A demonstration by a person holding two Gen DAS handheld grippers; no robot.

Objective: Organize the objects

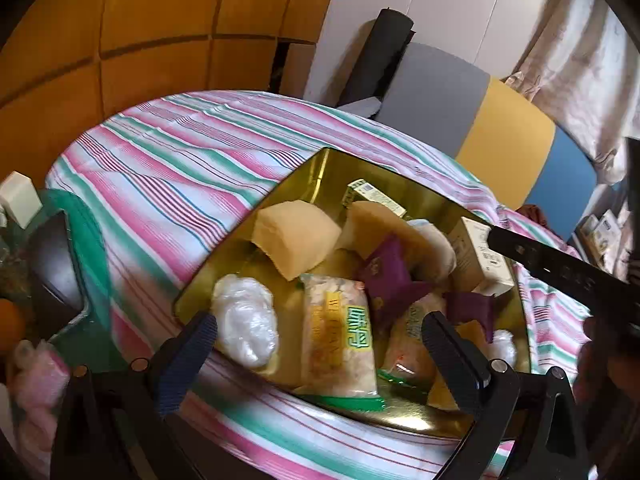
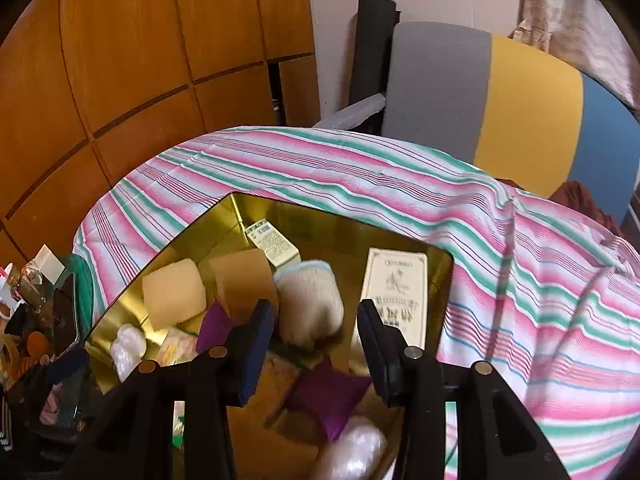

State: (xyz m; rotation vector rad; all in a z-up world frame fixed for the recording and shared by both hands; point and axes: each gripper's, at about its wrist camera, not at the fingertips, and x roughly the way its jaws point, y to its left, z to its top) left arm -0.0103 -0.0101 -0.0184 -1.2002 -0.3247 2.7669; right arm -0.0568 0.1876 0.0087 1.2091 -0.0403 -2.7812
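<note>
Striped cloth covers the desk, and on it sits the gold tray (image 2: 120, 312) crowded with snack packs and boxes. The right tongs (image 2: 316, 344) hang released and empty, the rolled cream towel (image 2: 310, 304) lying just ahead between the jaws, upright. The left tongs (image 1: 320, 344) hover spread wide over the green-labelled snack pack (image 1: 340, 332), gripping nothing.

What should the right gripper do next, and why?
Probably lift clear of the gold tray. The right gripper looks open and empty above the tray, nothing pressed between its pads. The rolled towel already rests inside among the purple packets, so fetching another item seems sensible.
</note>
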